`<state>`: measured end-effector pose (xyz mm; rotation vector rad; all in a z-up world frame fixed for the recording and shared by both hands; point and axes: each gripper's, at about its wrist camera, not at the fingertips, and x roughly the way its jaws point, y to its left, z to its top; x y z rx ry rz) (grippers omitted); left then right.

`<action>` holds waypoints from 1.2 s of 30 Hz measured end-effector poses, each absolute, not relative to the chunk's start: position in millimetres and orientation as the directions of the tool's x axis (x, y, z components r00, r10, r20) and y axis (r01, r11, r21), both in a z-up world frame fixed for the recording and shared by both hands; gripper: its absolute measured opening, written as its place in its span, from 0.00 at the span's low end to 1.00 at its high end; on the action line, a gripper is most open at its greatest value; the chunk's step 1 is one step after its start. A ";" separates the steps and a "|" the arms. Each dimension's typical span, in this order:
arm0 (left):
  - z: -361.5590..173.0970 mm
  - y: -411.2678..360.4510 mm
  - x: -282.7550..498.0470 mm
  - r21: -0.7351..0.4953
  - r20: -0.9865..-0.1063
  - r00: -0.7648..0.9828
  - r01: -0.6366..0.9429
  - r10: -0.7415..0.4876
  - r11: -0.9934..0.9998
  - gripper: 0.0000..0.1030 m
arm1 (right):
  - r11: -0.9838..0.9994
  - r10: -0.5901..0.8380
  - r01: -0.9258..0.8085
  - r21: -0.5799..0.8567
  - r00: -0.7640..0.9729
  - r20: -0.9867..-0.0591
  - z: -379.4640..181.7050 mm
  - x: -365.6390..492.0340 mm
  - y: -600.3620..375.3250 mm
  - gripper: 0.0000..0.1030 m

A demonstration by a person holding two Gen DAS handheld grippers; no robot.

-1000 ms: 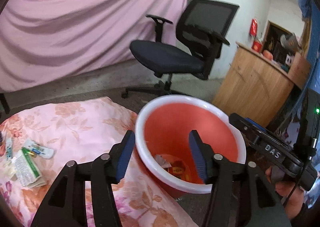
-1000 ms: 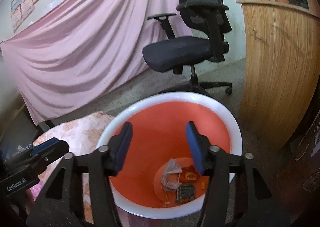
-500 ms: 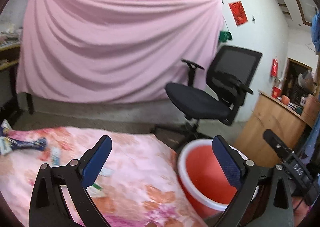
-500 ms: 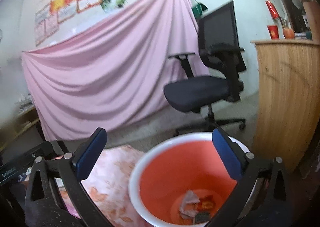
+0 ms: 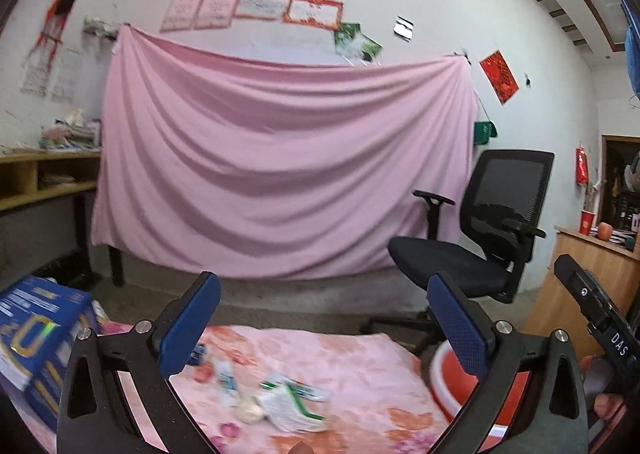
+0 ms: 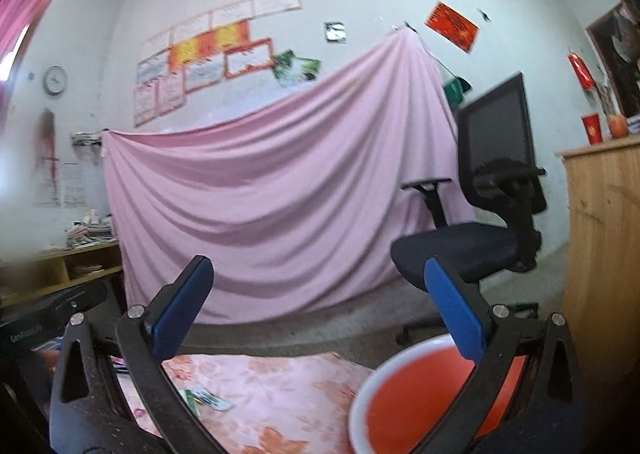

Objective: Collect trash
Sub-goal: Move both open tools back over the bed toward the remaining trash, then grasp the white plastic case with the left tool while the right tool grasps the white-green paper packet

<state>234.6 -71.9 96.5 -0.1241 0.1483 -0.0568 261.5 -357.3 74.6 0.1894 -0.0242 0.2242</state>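
Several wrappers lie on a pink floral cloth: a white-and-green packet, a small tube and a crumpled ball. My left gripper hangs above them, pointing almost level at the pink drape, its jaws opening with nothing between them. A red bucket with a white rim stands right of the cloth. My right gripper is open and empty above the bucket and the cloth's edge. One wrapper shows behind its left finger.
A blue carton sits at the cloth's left end. A black office chair stands behind the bucket, with a wooden cabinet to its right. A pink drape covers the back wall; shelves stand at the far left.
Both grippers tilted up from the bucket's inside to face the wall and swung left over the cloth. Their jaws spread from narrow to wide.
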 end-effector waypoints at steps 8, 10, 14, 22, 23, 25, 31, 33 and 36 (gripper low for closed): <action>90.5 -29.1 211.0 -0.092 -0.092 0.995 -0.034 0.025 0.995 0.99 | 0.942 0.307 -0.316 0.111 0.947 0.096 78.2 253.5 -309.1 1.00; 87.1 -18.3 206.6 -0.084 -0.094 0.995 -0.052 0.044 0.995 0.99 | 0.937 0.330 -0.338 0.088 0.939 0.094 77.1 253.5 -295.8 1.00; 74.5 1.0 205.0 -0.077 -0.127 0.990 -0.077 0.067 0.994 0.99 | 0.925 0.373 -0.376 0.051 0.926 0.059 71.4 261.8 -272.4 1.00; 42.0 15.3 222.7 -0.029 -0.274 0.960 -0.069 0.058 0.997 0.99 | 0.903 0.428 -0.428 0.028 0.895 -0.127 48.2 293.2 -238.1 1.00; 38.5 15.6 225.9 -0.024 -0.291 0.955 -0.066 0.056 0.998 0.99 | 0.904 0.426 -0.427 0.031 0.890 -0.160 44.7 299.2 -236.0 1.00; 31.2 17.7 230.5 -0.015 -0.318 0.946 -0.066 0.058 0.998 0.99 | 0.910 0.410 -0.413 0.032 0.887 -0.212 37.6 307.7 -232.5 1.00; 15.1 19.3 251.0 -0.028 -0.451 0.891 -0.058 0.039 0.998 0.98 | 0.898 0.420 -0.435 0.065 0.804 -0.420 8.4 336.9 -220.1 1.00; 10.1 19.6 260.0 -0.027 -0.500 0.865 -0.059 0.037 0.998 0.98 | 0.890 0.428 -0.450 0.079 0.760 -0.490 -1.4 345.1 -216.1 1.00; 0.3 22.6 274.5 -0.039 -0.567 0.823 -0.056 0.024 0.998 0.91 | 0.882 0.408 -0.466 0.072 0.677 -0.613 -21.8 360.2 -203.9 0.96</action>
